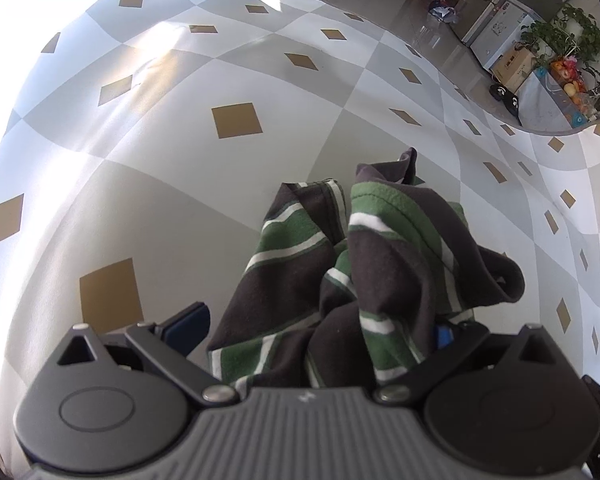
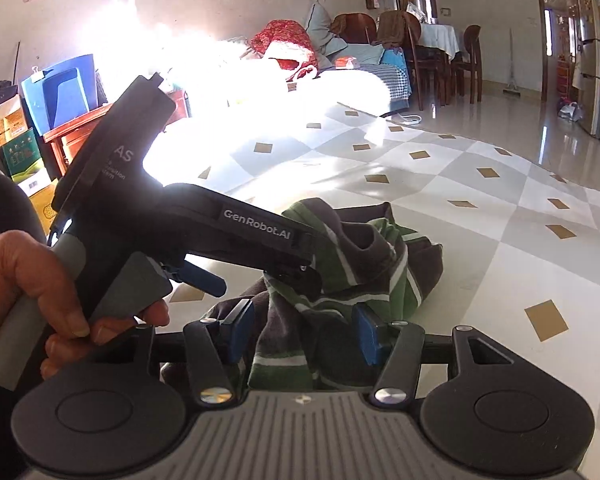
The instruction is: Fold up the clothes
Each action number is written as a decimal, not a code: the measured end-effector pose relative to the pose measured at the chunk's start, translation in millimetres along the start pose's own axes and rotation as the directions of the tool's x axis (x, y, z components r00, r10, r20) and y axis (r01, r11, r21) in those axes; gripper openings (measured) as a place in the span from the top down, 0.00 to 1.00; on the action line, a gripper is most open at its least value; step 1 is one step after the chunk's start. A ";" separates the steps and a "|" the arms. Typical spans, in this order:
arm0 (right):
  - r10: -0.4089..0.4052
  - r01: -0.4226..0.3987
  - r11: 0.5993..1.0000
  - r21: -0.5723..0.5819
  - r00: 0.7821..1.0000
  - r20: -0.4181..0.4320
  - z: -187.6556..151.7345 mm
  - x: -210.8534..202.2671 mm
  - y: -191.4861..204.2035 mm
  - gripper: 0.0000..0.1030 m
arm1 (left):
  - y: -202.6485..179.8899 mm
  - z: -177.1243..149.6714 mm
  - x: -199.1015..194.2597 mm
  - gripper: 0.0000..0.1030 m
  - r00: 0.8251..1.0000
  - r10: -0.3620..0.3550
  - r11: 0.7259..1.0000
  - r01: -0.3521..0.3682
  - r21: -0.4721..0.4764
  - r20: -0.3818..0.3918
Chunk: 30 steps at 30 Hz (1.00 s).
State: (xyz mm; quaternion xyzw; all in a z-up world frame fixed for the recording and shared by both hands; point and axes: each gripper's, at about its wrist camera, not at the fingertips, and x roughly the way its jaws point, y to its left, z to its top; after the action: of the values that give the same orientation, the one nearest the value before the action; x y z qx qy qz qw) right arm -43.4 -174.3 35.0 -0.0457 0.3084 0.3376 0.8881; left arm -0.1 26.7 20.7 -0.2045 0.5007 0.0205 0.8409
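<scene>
Your striped garment (image 1: 340, 272) is soft matt knit cloth. The checked mat (image 1: 140, 200) under it looks smooth with a slight sheen. Your grippers' bodies are matt black plastic; far floor tiles (image 2: 520, 120) are glossy.

Striped garment (image 1: 352, 264): one item, dark brown-grey knit with green bands edged in thin white lines. Unfolded, bunched into a loose, crumpled heap with raised folds and a hemmed opening curling up at one side. Lies on the checked grey-and-white surface (image 1: 148, 184) with tan diamonds.
</scene>
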 end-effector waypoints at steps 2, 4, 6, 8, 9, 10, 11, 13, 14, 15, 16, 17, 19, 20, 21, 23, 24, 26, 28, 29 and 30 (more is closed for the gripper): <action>-0.032 0.032 0.999 0.030 0.999 0.002 0.7 -4.0 -8.4 0.47 | 0.6 0.1 0.2 0.00 1.000 0.008 1.000 -0.008 -0.001 0.002; -0.062 0.062 0.997 0.052 0.998 -0.004 -0.2 -6.9 -14.7 0.45 | 0.6 0.1 0.7 0.00 1.000 0.012 1.000 -0.012 -0.001 0.003; -0.075 0.077 0.994 0.082 0.997 -0.026 -3.0 -4.9 -18.8 0.43 | 0.7 0.0 1.1 0.00 1.000 0.016 1.000 -0.016 -0.005 0.002; -0.044 0.053 0.988 0.145 0.997 -0.067 -8.5 -2.9 -27.6 0.42 | 1.8 -0.1 1.7 0.00 1.000 0.019 1.000 -0.019 -0.014 0.001; -0.029 0.043 0.983 0.180 0.996 -0.083 -13.2 -3.1 -30.2 0.42 | 2.8 0.0 2.0 0.00 1.000 0.020 1.000 -0.020 -0.021 0.000; -0.020 0.039 0.976 0.213 0.996 -0.092 -20.2 -4.6 -30.9 0.42 | 3.9 0.1 2.1 0.00 1.000 0.019 0.999 -0.019 -0.028 0.000; -0.012 0.036 0.969 0.246 0.995 -0.099 -27.8 -6.4 -31.3 0.42 | 5.1 0.1 1.7 0.00 1.000 0.015 0.999 -0.014 -0.037 0.001; 0.003 0.026 0.956 0.293 0.995 -0.098 -32.9 -4.4 -35.3 0.42 | 6.8 0.3 0.3 0.00 1.000 0.003 0.999 -0.002 -0.050 0.007; 0.010 0.020 0.950 0.311 0.995 -0.096 -34.1 -3.2 -37.1 0.42 | 7.3 0.4 -0.8 0.00 1.000 -0.005 0.998 0.005 -0.055 0.012; 0.016 0.015 0.945 0.328 0.996 -0.093 -35.3 -2.3 -38.7 0.42 | 6.5 0.5 -2.7 0.00 1.000 -0.016 0.998 0.016 -0.053 0.017; 0.022 0.010 0.941 0.337 0.995 -0.093 -35.6 -1.4 -39.4 0.45 | 5.7 0.6 -4.6 0.00 0.999 -0.027 0.998 0.028 -0.050 0.021; 0.031 0.002 0.941 0.337 0.995 -0.092 -35.2 -1.0 -38.7 0.47 | 3.7 0.2 -7.1 0.00 0.999 -0.047 0.998 0.048 -0.041 0.025; 0.044 -0.013 0.946 0.325 0.995 -0.088 -34.1 -1.0 -35.2 0.56 | -0.1 -0.4 -10.8 0.00 0.996 -0.084 0.996 0.084 -0.025 0.028; 0.045 -0.016 0.950 0.311 0.995 -0.087 -33.6 -1.3 -32.5 0.58 | -2.3 -1.1 -12.2 0.00 0.995 -0.099 0.995 0.099 -0.017 0.029; 0.047 -0.019 0.955 0.297 0.995 -0.086 -32.8 -1.5 -29.8 0.61 | -4.5 -1.7 -13.5 0.00 0.993 -0.113 0.994 0.113 -0.009 0.030; 0.054 -0.029 0.962 0.271 0.995 -0.086 -31.1 -1.9 -24.5 0.65 | -9.3 -3.0 -15.0 0.00 0.991 -0.129 0.992 0.128 0.011 0.028; 0.061 -0.036 0.965 0.260 0.994 -0.087 -30.9 -2.0 -22.5 0.66 | -11.6 -4.5 -15.2 0.00 0.990 -0.138 0.990 0.137 0.022 0.023; 0.077 -0.053 0.969 0.243 0.993 -0.091 -31.0 -1.9 -19.2 0.67 | -14.7 -6.4 -12.9 0.00 0.989 -0.145 0.989 0.144 0.034 0.007; 0.086 -0.065 0.976 0.206 0.992 -0.095 -29.6 -2.2 -13.8 0.67 | -15.1 -8.2 -10.3 0.00 0.991 -0.134 0.990 0.134 0.037 -0.003; 0.091 -0.071 0.980 0.188 0.991 -0.095 -29.4 -2.7 -11.3 0.67 | -14.2 -9.1 -8.9 0.00 0.993 -0.120 0.992 0.120 0.035 -0.005; 0.096 -0.078 0.982 0.172 0.991 -0.097 -29.4 -3.2 -8.7 0.67 | -13.2 -9.9 -7.4 0.00 0.994 -0.107 0.994 0.107 0.032 -0.006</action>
State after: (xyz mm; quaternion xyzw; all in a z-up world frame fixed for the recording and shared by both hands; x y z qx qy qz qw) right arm -55.0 -191.3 12.1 0.0253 0.3836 0.3461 0.8558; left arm -8.9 12.3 27.2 -0.2172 0.4912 -0.0332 0.8428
